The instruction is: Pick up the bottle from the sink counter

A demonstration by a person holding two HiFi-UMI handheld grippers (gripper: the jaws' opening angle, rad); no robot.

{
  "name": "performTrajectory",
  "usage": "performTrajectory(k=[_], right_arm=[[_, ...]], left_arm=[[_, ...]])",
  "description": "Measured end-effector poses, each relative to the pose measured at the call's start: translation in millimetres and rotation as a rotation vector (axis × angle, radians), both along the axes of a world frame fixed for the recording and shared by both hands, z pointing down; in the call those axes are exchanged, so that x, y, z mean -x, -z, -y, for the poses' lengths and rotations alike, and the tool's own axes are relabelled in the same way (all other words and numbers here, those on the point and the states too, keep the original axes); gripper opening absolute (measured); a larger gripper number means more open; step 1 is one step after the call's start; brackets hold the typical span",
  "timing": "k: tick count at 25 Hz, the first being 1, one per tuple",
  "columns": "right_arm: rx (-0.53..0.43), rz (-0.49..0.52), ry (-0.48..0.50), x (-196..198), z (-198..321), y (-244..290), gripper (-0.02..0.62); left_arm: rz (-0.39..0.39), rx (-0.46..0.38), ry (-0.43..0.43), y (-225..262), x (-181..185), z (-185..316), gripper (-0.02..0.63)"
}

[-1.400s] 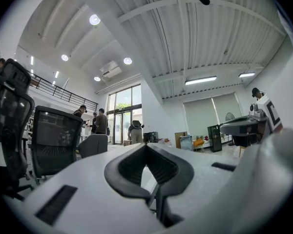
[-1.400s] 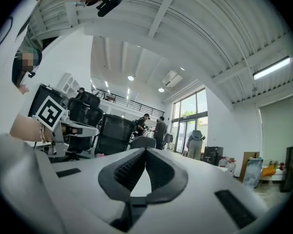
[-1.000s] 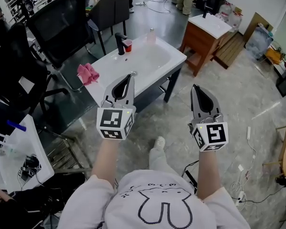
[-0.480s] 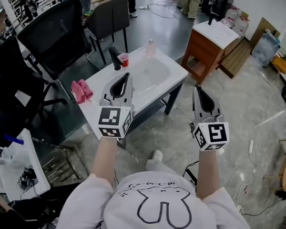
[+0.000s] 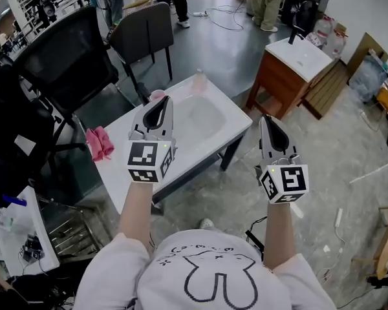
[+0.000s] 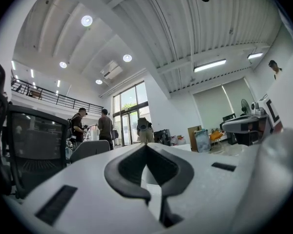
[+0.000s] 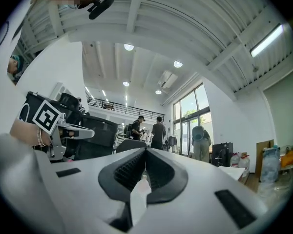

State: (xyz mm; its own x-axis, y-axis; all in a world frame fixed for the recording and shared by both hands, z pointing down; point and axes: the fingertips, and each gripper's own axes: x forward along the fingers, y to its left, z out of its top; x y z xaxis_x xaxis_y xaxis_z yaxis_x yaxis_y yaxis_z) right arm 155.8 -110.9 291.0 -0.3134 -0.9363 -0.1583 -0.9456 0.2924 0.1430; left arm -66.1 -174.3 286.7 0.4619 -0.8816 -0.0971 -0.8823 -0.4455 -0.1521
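Note:
A small translucent bottle (image 5: 199, 81) stands upright at the far edge of the white sink counter (image 5: 227, 116), beside the basin. My left gripper (image 5: 165, 100) is held over the counter's near left part. It is shut with nothing in it, and its tip overlaps a red cup (image 5: 156, 95). My right gripper (image 5: 266, 118) hangs in the air off the counter's right corner, also shut and empty. In both gripper views the jaw tips meet, left gripper (image 6: 146, 146) and right gripper (image 7: 145, 150), and they point at the far hall. The bottle is well beyond both grippers.
A pink cloth (image 5: 100, 142) lies on the counter's left end. Black office chairs (image 5: 71, 57) stand behind and to the left. A wooden cabinet with a second basin (image 5: 291, 70) is at the right. A white side table (image 5: 22, 234) is near left. People stand far back.
The counter has come nearer under the grippers. My left gripper has moved forward over it and now covers the black tap and part of the red cup. Both stay shut.

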Motion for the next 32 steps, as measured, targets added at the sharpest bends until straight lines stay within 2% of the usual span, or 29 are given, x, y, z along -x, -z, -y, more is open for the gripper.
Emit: performTrajectory(k=[11,22,28,29,31,32], right_arm=[[0.017,0.024,0.007,-26,44,-16,0.025],[0.041,0.024,-0.028,-40,83,-26,0.025],[0.061,-0.007,-0.032,-44,127,-25,0.025],[0.066,-0.014,-0.031,-44,135,-25,0.025],[0.078,-0.027,-0.028,-43,150,-26,0.025],[0.085,-0.032,-0.027,-42,157,-28,0.025]], left_arm=[[0.028,0.015,0.029,-11,-17,50,0.009],[0.050,0.029,-0.026,-12,-35,104,0.009],[0.055,0.103,-0.016,-32,-45,161,0.012],[0.056,0.119,-0.026,-37,-48,170,0.032],[0.061,0.157,-0.054,-49,-54,188,0.185],[0.066,0.174,-0.063,-56,-56,197,0.223]])
